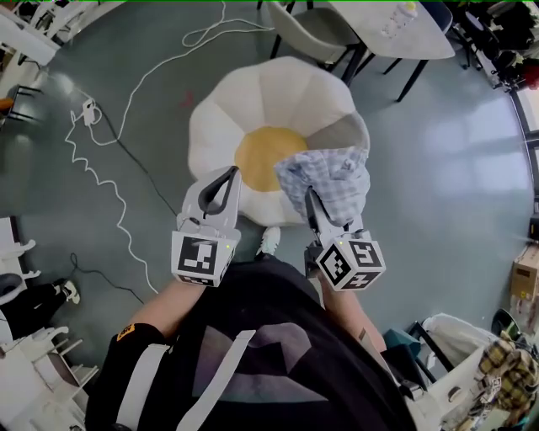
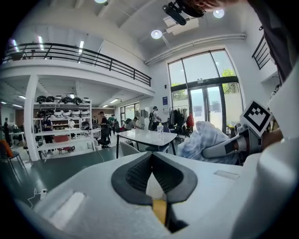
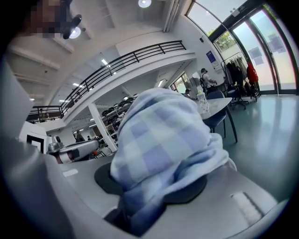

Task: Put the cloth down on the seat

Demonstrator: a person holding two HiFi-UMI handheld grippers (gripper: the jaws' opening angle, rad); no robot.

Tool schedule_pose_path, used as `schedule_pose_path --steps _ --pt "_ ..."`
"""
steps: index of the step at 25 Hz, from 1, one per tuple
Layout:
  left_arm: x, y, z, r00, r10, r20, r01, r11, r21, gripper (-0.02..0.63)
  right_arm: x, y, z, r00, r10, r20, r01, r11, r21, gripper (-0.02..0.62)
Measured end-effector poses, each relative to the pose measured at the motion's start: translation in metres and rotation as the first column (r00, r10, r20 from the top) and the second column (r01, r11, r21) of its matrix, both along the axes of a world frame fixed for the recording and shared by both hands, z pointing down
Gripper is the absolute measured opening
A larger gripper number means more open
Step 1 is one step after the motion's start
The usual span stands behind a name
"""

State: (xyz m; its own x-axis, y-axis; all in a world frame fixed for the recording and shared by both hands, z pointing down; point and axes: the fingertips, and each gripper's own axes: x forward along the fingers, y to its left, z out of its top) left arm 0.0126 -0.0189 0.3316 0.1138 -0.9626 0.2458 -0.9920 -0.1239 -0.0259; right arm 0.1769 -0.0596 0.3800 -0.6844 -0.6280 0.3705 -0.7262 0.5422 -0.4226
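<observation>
Seat (image 1: pixel 278 88) (flower-shaped) on grey floor (image 1: pixel 455 194)

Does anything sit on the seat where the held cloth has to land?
Nothing visible does: the blue-checked cloth in the right gripper is over the white, yellow-centred flower-shaped seat, which lies bare.

— What carries everything here?
— A grey-green floor (image 1: pixel 472 185). Near its middle stands a round seat (image 1: pixel 253 93), with white panels around a yellow centre.
— What lies on the floor itself?
— Left of the seat, a white cable (image 1: pixel 125 206) snakes away from a white socket block (image 1: pixel 87 111). A white shoe (image 1: pixel 269 241) stands just at the seat's near edge.
— And past the far edge?
— A grey chair (image 1: pixel 307 29) and a white table (image 1: pixel 354 17) on dark legs, both near the seat.
</observation>
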Motion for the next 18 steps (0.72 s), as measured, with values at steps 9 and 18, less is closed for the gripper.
schedule_pose_path --steps 9,18 --pt "0.004 -0.012 0.022 0.998 -0.055 -0.002 0.055 0.998 -0.043 0.0 0.006 -0.023 0.021 1.0 -0.014 0.003 0.015 0.999 -0.037 0.193" --pt "-0.002 -0.028 0.045 0.999 -0.038 -0.004 0.037 0.997 -0.062 0.0 -0.002 -0.032 0.037 1.0 0.002 -0.017 -0.003 0.998 -0.057 0.193"
